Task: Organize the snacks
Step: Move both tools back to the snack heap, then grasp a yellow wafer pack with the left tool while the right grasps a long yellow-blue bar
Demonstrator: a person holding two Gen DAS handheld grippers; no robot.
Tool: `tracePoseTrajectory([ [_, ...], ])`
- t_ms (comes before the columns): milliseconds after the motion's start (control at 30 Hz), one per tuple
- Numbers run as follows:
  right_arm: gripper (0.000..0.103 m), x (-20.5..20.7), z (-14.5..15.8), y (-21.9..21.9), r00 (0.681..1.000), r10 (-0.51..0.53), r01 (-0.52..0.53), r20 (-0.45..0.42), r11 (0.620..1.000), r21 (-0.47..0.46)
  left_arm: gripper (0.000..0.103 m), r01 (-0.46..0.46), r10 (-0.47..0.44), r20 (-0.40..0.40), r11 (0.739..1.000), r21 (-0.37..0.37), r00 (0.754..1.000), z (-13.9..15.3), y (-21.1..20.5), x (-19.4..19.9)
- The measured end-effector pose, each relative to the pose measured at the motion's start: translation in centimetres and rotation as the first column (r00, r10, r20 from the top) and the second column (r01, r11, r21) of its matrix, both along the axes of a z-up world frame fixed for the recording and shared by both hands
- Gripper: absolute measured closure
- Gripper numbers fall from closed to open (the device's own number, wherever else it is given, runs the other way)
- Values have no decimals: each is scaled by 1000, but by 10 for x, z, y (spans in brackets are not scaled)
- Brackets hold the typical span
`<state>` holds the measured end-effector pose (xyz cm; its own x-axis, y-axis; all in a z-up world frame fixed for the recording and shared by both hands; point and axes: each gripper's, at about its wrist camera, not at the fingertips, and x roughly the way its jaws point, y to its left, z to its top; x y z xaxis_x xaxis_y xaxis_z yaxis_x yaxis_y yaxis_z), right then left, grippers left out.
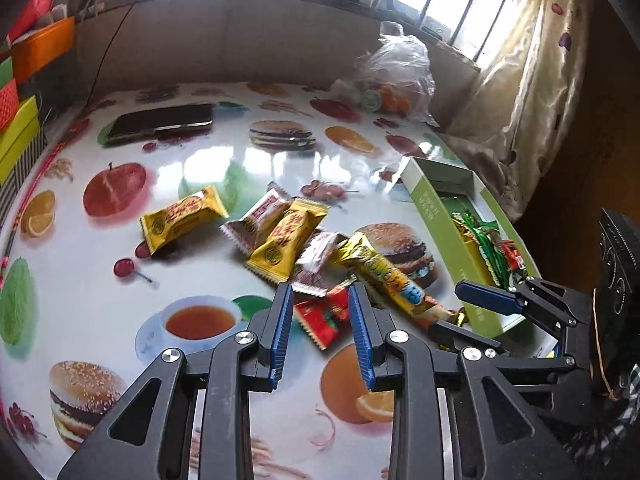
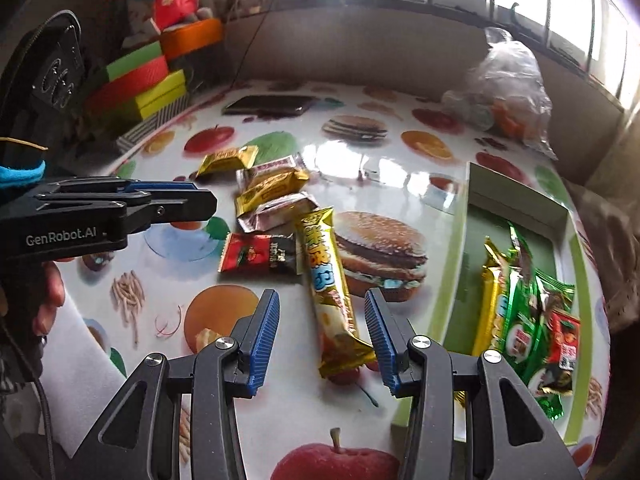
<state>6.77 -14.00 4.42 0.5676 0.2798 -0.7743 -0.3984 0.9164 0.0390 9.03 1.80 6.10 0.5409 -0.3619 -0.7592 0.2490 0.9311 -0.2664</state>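
Loose snacks lie on the fruit-print table: yellow packets [image 1: 182,218] [image 1: 286,246], brown-white packets [image 1: 260,218], a red packet [image 1: 324,316] [image 2: 260,254] and a long gold bar [image 1: 386,276] [image 2: 330,280]. My left gripper [image 1: 320,306] is open, its blue fingers either side of the red packet, just above it. My right gripper [image 2: 320,312] is open around the near end of the gold bar; it also shows in the left wrist view [image 1: 460,312]. The green box [image 1: 448,224] [image 2: 520,204] at the right holds green, gold and red snacks [image 2: 528,312].
A black phone [image 1: 160,122] [image 2: 268,105] lies at the far side. A clear plastic bag [image 1: 394,76] [image 2: 504,88] sits far right. Coloured boxes [image 2: 148,80] are stacked beyond the table's left edge. A curtain [image 1: 528,92] hangs at the right.
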Motion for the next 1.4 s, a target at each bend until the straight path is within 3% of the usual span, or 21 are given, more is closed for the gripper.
tracePoseTrajectory([
  [433, 60, 19, -18, 21, 1000, 18, -19, -17, 997, -71, 73, -28, 28, -21, 1000, -13, 999, -13, 21, 15],
  [833, 65, 31, -31, 22, 999, 7, -11, -52, 997, -82, 73, -20, 19, -25, 1000, -8, 999, -17, 23, 32],
  [1067, 74, 33, -34, 18, 998, -7, 4, -61, 999, -45, 73, -11, 11, -24, 1000, 8, 1000, -18, 23, 40],
  [1133, 81, 33, -34, 16, 998, -14, 12, -60, 999, -39, 73, -10, 10, -21, 1000, 11, 1000, -18, 21, 42],
  [1400, 82, 29, -31, 8, 997, -29, 29, -71, 1000, 8, 73, 24, -24, -3, 998, 64, 1000, -15, 5, 60],
])
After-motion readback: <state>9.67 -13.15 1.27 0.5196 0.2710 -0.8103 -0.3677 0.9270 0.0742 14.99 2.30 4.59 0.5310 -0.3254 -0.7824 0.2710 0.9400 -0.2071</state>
